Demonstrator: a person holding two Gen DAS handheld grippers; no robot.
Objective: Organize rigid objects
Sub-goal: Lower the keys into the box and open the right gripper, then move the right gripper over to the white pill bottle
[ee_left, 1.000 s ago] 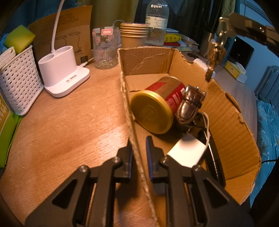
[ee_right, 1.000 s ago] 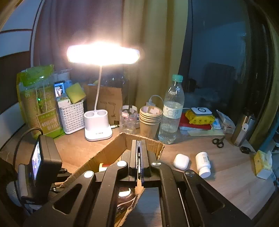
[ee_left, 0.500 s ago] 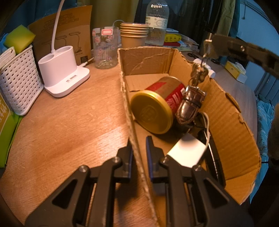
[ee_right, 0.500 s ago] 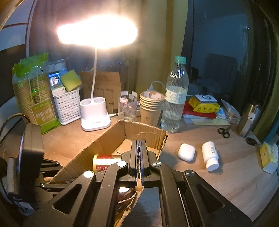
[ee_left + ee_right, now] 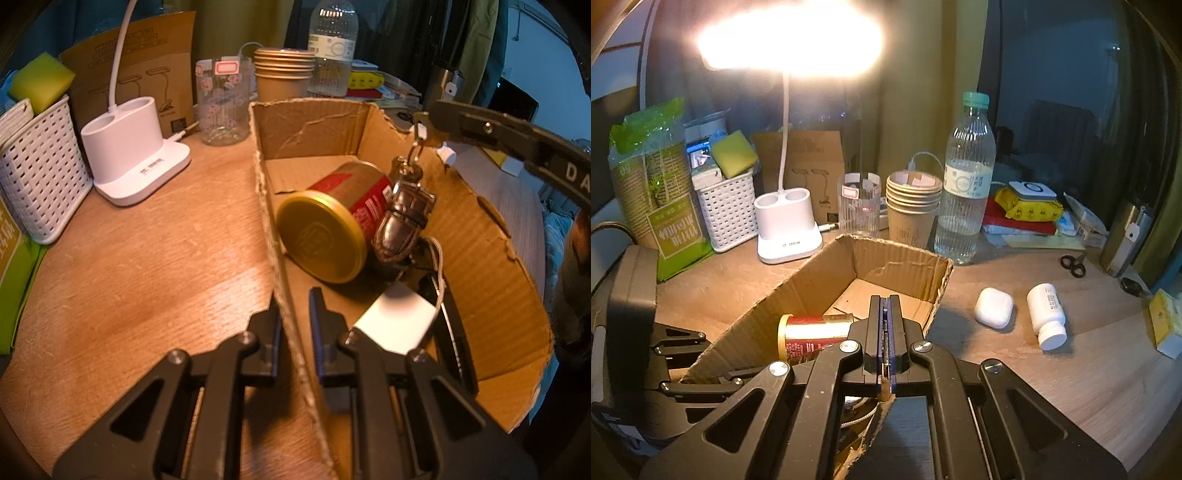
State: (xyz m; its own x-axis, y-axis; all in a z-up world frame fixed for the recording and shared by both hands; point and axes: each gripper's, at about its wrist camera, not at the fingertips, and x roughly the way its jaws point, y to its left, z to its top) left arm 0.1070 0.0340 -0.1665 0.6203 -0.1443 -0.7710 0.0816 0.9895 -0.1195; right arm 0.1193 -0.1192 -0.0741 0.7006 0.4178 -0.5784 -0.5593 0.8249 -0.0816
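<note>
An open cardboard box (image 5: 491,258) lies on the wooden desk. Inside it lie a red-and-gold tin (image 5: 332,229), a white block (image 5: 399,321) and a dark car-shaped keychain fob (image 5: 402,225). My left gripper (image 5: 293,325) is shut on the box's left wall. My right gripper (image 5: 885,332) is shut on the keychain's ring end and holds it over the box; it shows in the left wrist view (image 5: 424,127) with the keys (image 5: 408,166) hanging and the fob touching the tin. The tin also shows in the right wrist view (image 5: 812,330).
On the desk right of the box lie a white earbud case (image 5: 993,308), a white pill bottle (image 5: 1047,315) and small scissors (image 5: 1073,264). Behind the box stand a lamp base (image 5: 136,162), glass (image 5: 221,107), paper cups (image 5: 282,75), water bottle (image 5: 966,188) and white basket (image 5: 37,170).
My right gripper has come down and toward the box with the keychain, so the fob now rests inside against the tin. The left gripper has stayed on the box wall.
</note>
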